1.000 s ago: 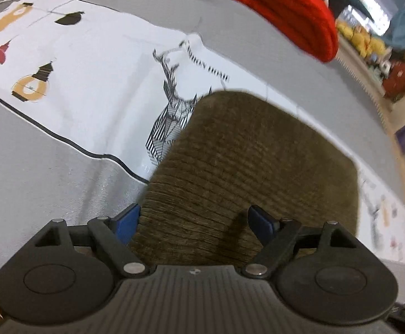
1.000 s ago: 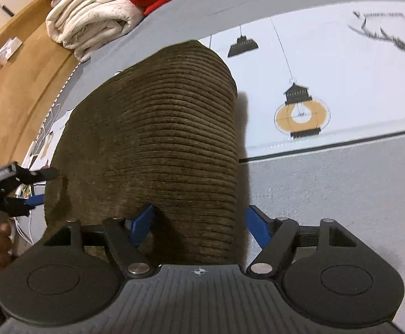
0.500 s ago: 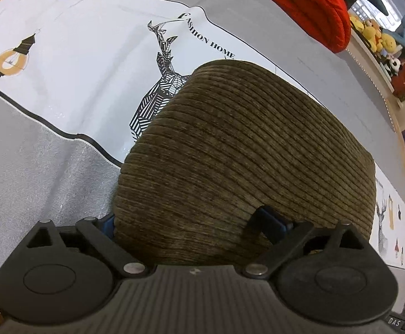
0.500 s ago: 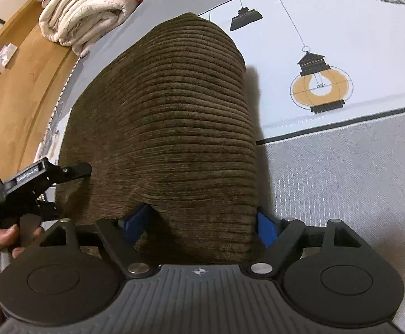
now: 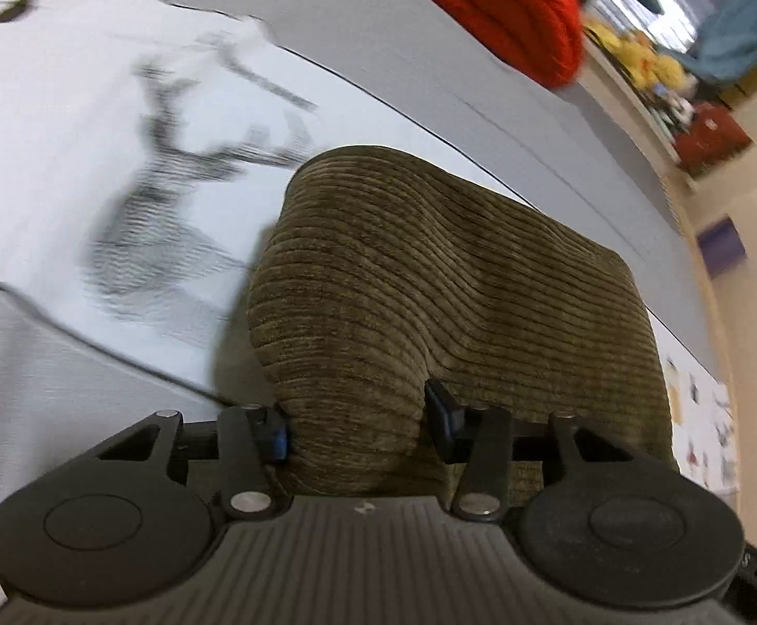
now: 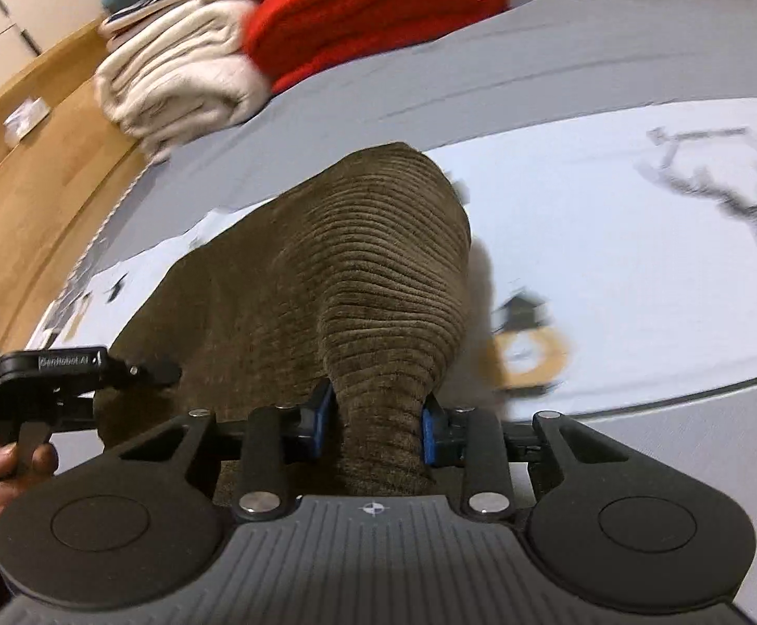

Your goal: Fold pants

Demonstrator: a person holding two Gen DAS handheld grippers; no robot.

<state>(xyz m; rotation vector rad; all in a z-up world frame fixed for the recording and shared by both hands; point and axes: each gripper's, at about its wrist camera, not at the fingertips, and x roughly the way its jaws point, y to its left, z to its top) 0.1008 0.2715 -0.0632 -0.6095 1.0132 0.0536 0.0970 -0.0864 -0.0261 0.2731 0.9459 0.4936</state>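
The folded olive-brown corduroy pants [image 5: 430, 281] lie on a grey and white printed bedspread [image 5: 66, 104]. My left gripper [image 5: 355, 424] is shut on the near edge of the pants, bunching the cloth between its blue pads. My right gripper [image 6: 376, 424] is shut on the other near corner of the pants [image 6: 357, 271], and the cloth is pinched into a narrow ridge. The left gripper also shows at the left of the right wrist view [image 6: 134, 372], held by a hand.
A red folded blanket [image 5: 493, 5] lies at the far side of the bed; it also shows beside a cream blanket [image 6: 170, 78] in the right wrist view. A wooden floor [image 6: 29, 182] lies past the bed's left edge. Shelves with toys [image 5: 654, 73] stand at the far right.
Both grippers have closed from open onto the near edge of the pants. The cloth is now bunched and lifted slightly, and both views have tilted up.
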